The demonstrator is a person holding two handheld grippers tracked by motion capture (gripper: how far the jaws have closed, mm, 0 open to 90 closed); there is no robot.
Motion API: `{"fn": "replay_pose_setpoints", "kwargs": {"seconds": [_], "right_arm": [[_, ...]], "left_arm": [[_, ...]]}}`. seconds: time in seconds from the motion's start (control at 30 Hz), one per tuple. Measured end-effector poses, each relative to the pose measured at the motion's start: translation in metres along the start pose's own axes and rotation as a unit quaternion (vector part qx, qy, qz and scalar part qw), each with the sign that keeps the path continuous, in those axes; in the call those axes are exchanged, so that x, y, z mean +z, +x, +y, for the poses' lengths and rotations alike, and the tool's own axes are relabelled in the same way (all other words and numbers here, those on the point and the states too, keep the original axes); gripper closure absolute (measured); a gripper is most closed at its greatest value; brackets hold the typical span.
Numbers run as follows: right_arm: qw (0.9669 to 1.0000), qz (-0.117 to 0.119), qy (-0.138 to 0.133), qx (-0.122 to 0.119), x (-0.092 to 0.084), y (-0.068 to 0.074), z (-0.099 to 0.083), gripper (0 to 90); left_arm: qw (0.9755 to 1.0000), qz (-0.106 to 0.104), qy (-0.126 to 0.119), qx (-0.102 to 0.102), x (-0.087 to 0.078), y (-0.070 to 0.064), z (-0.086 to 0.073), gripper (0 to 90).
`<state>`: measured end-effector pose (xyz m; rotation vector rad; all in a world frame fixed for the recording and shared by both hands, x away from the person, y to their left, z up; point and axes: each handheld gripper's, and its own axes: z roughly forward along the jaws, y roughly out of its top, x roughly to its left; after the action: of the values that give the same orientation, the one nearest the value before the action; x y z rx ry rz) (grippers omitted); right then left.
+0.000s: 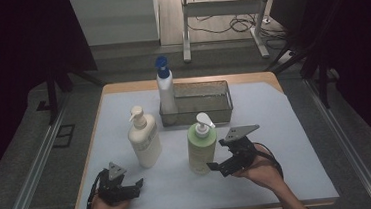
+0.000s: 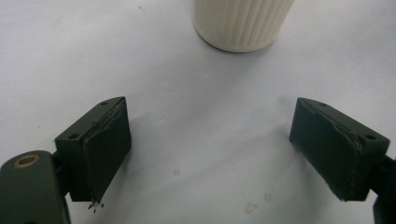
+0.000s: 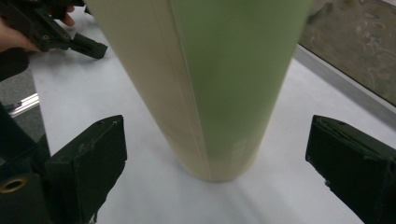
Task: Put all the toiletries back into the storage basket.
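Right gripper (image 1: 217, 166) is what I am watching: its jaws stand wide apart with nothing between the pads, and the tall green plastic pump bottle with the white dispenser head (image 1: 201, 144) stands upright on the white-covered table (image 1: 299, 176) just to the gripper's left in the high view. In the right gripper view the green bottle (image 3: 210, 88) rises straight ahead between the two black jaws, its base resting on the table beyond the pads, clear of both. Its long axis is vertical, so I judge a level closing across the lower body would suit. My left gripper (image 1: 130, 188) also sits open near the table's front edge, and the cream ribbed plastic pump bottle (image 1: 143, 138) stands ahead of it, well short of the jaws in the left gripper view. Farther back, a white bottle with a blue pump (image 1: 165, 88) stands at the left end of a grey metal tray (image 1: 224, 112). The right hand (image 1: 261, 171) is plainly the nearer one to the green bottle.
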<state>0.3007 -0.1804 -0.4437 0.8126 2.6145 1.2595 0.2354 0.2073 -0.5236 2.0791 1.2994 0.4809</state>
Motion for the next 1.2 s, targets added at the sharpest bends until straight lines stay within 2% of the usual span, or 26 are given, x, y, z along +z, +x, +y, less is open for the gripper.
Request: {"fn": "replay_pose_setpoints", "kwargs": {"seconds": [0.3,0.67,0.97,1.2], "right_arm": [[0.9996,-0.005,-0.021,-0.016,0.009,0.010,0.016,5.7],[0.9988,-0.021,-0.036,-0.024,0.018,0.012,0.028,6.7],[0.9982,-0.032,-0.039,-0.032,0.023,0.013,0.032,10.1],[0.9983,-0.040,-0.030,-0.031,0.021,0.015,0.033,11.5]], "left_arm": [[1.0000,0.000,-0.001,-0.001,0.000,0.000,0.000,12.4],[1.0000,0.000,-0.001,-0.001,0.000,0.000,0.000,12.4],[1.0000,0.000,-0.001,-0.001,0.000,0.000,0.000,12.5],[1.0000,0.000,-0.001,-0.001,0.000,0.000,0.000,12.5]]}}
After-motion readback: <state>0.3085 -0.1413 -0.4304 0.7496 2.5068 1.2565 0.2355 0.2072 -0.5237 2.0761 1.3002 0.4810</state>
